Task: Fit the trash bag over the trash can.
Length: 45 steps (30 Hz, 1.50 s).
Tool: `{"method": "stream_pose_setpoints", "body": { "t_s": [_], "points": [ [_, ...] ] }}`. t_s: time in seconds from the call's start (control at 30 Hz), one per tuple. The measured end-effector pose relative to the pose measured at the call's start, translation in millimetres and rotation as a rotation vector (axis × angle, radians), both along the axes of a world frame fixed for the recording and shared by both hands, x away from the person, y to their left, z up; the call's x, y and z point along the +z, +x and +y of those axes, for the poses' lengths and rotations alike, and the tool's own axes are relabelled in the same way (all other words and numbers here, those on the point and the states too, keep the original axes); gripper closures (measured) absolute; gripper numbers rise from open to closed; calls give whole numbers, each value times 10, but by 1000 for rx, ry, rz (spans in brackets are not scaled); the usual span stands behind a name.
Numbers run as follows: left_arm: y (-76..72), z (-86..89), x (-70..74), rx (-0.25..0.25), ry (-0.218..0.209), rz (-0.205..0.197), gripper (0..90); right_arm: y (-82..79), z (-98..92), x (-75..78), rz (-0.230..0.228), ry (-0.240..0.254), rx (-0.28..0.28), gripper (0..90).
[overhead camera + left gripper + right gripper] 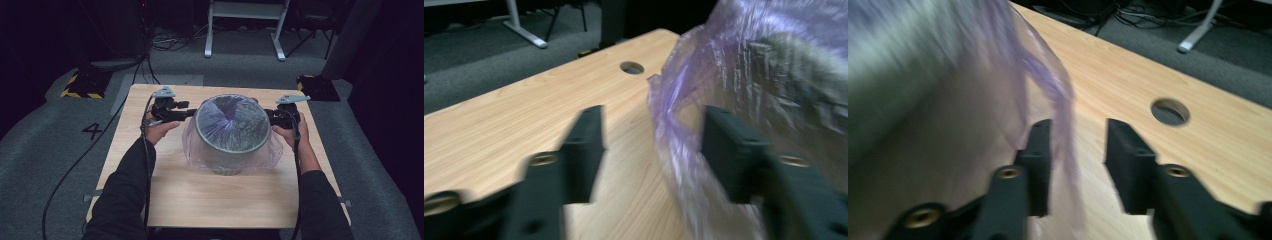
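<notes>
I stand at the six o'clock edge of the wooden bench (pixel 165 200) with both forearms reaching forward, sleeves dark, elbows low and hands level with each other on either side of a grey bin (pixel 231 125) that sits near the middle of the bench. The bin is lined with a thin purple bag (pixel 195 150) whose loose edge hangs down outside the rim all around. My left hand (pixel 159 129) holds the left gripper (pixel 189 114) at the bin's nine o'clock side, pointing toward three o'clock, its tips right at the bag. In the left gripper view the jaws of the left gripper (pixel 651 150) stand well apart, with a fold of the bag (pixel 679 160) hanging between them, nearer the right-hand jaw; the picture is blurred. My right hand (pixel 291 131) holds the right gripper (pixel 271 116) at the bin's three o'clock side, pointing toward nine o'clock. In the right gripper view the right gripper (pixel 1078 150) has its jaws apart too, and a strip of the bag (pixel 1060 125) falls between them, close against the left-hand jaw, with the bin (pixel 903 65) a grey blur at ten o'clock. A round hole (pixel 1170 111) in the bench top shows at two o'clock there.
</notes>
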<state>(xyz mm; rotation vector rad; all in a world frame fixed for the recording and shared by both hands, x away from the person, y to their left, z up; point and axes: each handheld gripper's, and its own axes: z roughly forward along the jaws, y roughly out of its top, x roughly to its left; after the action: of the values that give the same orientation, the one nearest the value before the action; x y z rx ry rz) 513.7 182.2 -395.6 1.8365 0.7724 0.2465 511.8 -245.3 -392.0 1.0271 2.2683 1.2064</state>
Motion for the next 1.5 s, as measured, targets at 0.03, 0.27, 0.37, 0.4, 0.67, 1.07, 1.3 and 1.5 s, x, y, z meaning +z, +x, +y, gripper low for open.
{"method": "stream_pose_setpoints", "body": {
  "t_s": [0.03,0.27,0.37,0.4,0.67,1.07,1.3,1.5],
  "points": [
    [-42,59,6,7,-9,11,342,-11,-38,-13,2,-1,-8,552],
    [-557,280,-85,-58,148,-48,190,-154,-414,120,-17,27,-50,336],
    [-781,292,-245,-70,213,-26,169,-274,-481,250,-44,61,-23,268],
    [-852,307,-302,-68,211,-24,172,-319,-484,282,-42,74,-5,249],
    [-1357,279,-659,-74,306,-21,164,-640,-515,532,-99,140,77,198],
    [-1691,119,-985,-130,415,2,160,-826,517,892,-140,-22,291,325],
    [-1709,127,-1067,-143,422,23,155,-783,850,772,-61,-147,347,482],
    [-1678,135,-1086,-154,397,51,151,-748,915,694,9,-200,358,543]
  ]
}}
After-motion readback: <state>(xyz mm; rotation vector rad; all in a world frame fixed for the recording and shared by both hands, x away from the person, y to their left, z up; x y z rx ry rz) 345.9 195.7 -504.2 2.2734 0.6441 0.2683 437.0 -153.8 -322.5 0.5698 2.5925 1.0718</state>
